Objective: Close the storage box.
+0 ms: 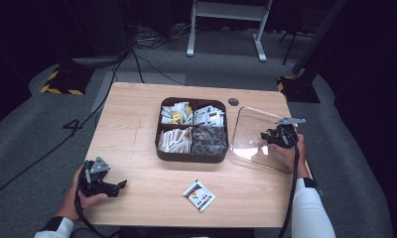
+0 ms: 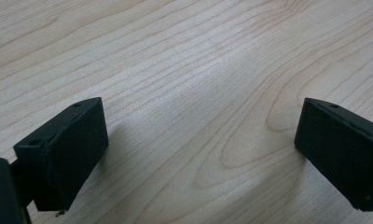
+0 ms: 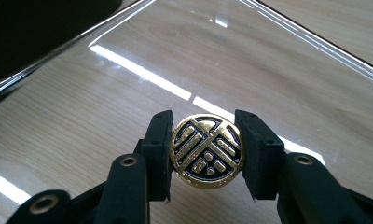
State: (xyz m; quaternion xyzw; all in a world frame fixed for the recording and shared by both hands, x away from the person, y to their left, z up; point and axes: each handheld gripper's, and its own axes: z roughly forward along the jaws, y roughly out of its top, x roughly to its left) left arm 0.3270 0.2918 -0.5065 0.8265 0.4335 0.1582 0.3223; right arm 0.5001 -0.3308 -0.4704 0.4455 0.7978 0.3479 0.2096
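Lid [image 3: 128, 70] lies off the box [image 1: 192, 157], its gold knob [image 3: 206, 151] pinched between the right gripper [image 3: 207, 154] jaws, replacing it left, while left gripper [image 2: 198, 154] jaws stand spread over bare worktop [image 2: 184, 70].

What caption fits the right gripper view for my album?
Hand-held gripper clamps the round gold knob of a clear lid lying on the wooden table.

Pale wood-grain table [image 1: 137, 124]. Dark brown box [image 1: 191, 156] carries white, yellow and grey packets. At right, the clear lid [image 3: 268, 65] wears a gold-and-black patterned knob [image 3: 207, 151]. Near edge: a white sachet [image 1: 199, 195] with red and black marks.
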